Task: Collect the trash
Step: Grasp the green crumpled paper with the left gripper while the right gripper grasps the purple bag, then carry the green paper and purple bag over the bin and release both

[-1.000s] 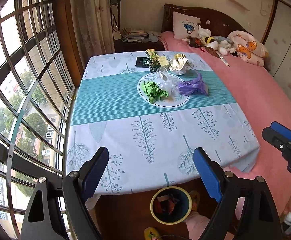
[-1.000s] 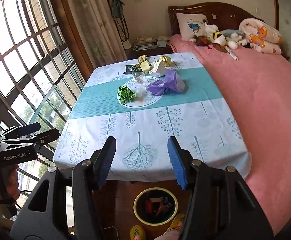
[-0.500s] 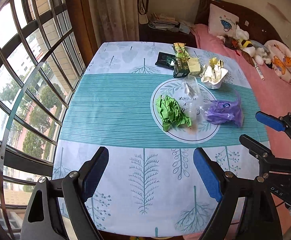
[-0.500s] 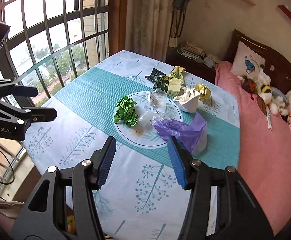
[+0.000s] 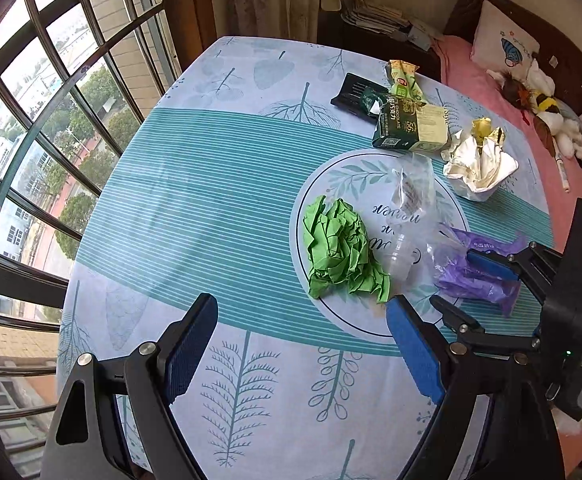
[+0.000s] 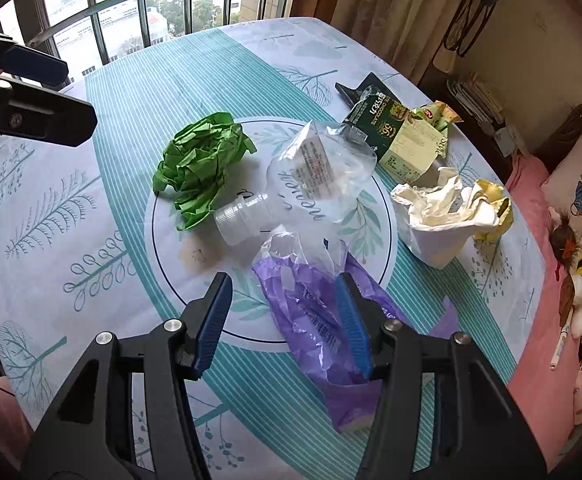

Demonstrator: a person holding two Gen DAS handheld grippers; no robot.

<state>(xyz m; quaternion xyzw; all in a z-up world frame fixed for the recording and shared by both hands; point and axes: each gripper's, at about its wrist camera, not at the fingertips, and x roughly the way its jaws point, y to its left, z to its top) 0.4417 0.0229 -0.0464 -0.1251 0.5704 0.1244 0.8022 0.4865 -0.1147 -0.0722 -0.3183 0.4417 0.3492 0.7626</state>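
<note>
Window: a curved barred window [image 5: 31,128] fills the left edge of the left wrist view, with trees and buildings outside.
Table: a table under a pale cloth printed with teal stripes, leaf sprigs and a white round medallion [image 5: 195,200] takes up the middle of both views.
Left gripper: the left gripper [image 5: 299,344] points steeply down at the near part of the cloth, blue-padded fingers [image 5: 189,346] spread wide with only cloth between them, pinching nothing.
Green trash: a crumpled ball of bright green paper [image 5: 341,250] lies on the left part of the medallion, just ahead of the left gripper's right finger.
Clear trash: a small clear plastic cup on its side [image 6: 245,218] lies touching the green paper; a clear crumpled plastic bag with a printed label [image 6: 319,166] lies just beyond it.
Purple trash: a crumpled translucent purple plastic bag [image 6: 315,320] lies on the medallion's right edge.
Right gripper: the right gripper [image 6: 285,316] points down over the purple bag, fingers [image 6: 211,320] parted; the bag lies between them, and I cannot tell whether the pads touch it.
Far trash: a dark green and cream chocolate carton [image 5: 411,128], a flat black tray [image 5: 357,92] and a green snack wrapper [image 5: 403,80] sit together at the far side.
White trash: a crumpled white paper cup holding gold foil [image 5: 479,160] stands right of the carton.
Bed: a pink bed with soft toys [image 6: 555,280] adjoins the table's right side.
</note>
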